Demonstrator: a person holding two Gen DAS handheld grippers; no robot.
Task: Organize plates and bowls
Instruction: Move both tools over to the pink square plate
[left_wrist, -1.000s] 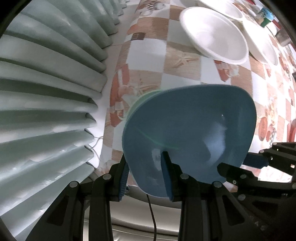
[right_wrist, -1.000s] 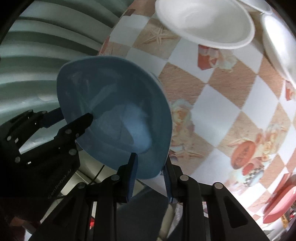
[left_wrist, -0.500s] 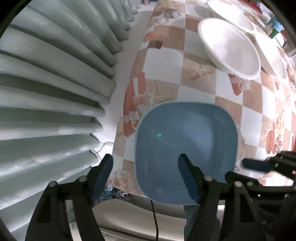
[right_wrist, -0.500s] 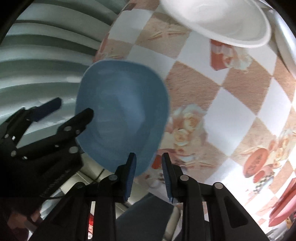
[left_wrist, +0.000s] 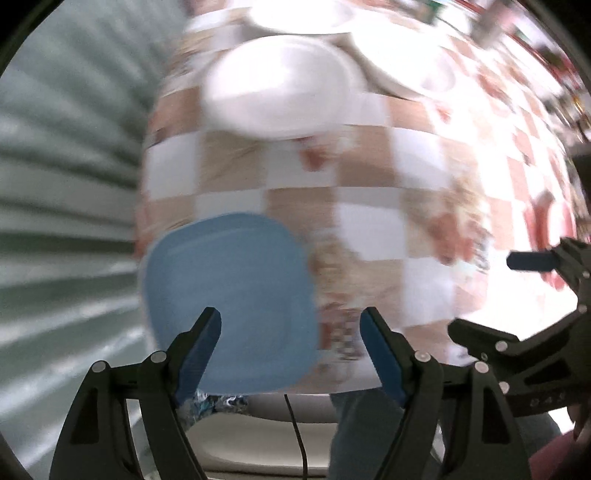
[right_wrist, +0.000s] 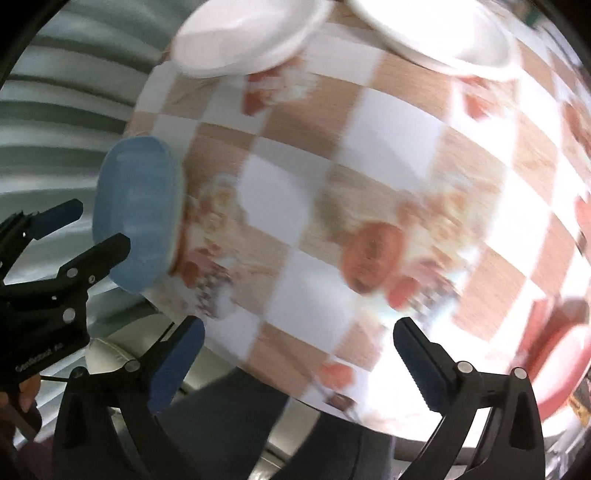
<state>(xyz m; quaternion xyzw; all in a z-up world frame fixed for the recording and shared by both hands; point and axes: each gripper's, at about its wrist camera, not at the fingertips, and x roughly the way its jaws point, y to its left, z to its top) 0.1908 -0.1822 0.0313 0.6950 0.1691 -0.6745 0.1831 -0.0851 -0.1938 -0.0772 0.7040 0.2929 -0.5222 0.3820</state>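
Observation:
A blue square bowl (left_wrist: 229, 302) (right_wrist: 136, 210) lies at the near left corner of the checkered tablecloth (right_wrist: 369, 147), free of both grippers. A pale rim shows along its right edge. My left gripper (left_wrist: 291, 332) hangs above the bowl's right side. Its jaws are opening and its pads touch nothing. My right gripper (right_wrist: 299, 343) is further right, over bare cloth. Its jaws are also opening, with nothing between them. A white bowl (left_wrist: 280, 88) (right_wrist: 243, 33) sits farther back, with a white plate (right_wrist: 436, 37) beside it.
A pleated grey-green curtain (left_wrist: 55, 184) runs along the table's left side. A red plate (right_wrist: 565, 354) lies at the near right. Below the table's front edge are a person's trouser legs (right_wrist: 240, 424) and a pale seat (left_wrist: 258, 443). Both views are motion-blurred.
Both grippers have let go of the blue bowl, which was tilted in their grip and now lies flat. Both have moved right along the table, and their jaws have spread wide.

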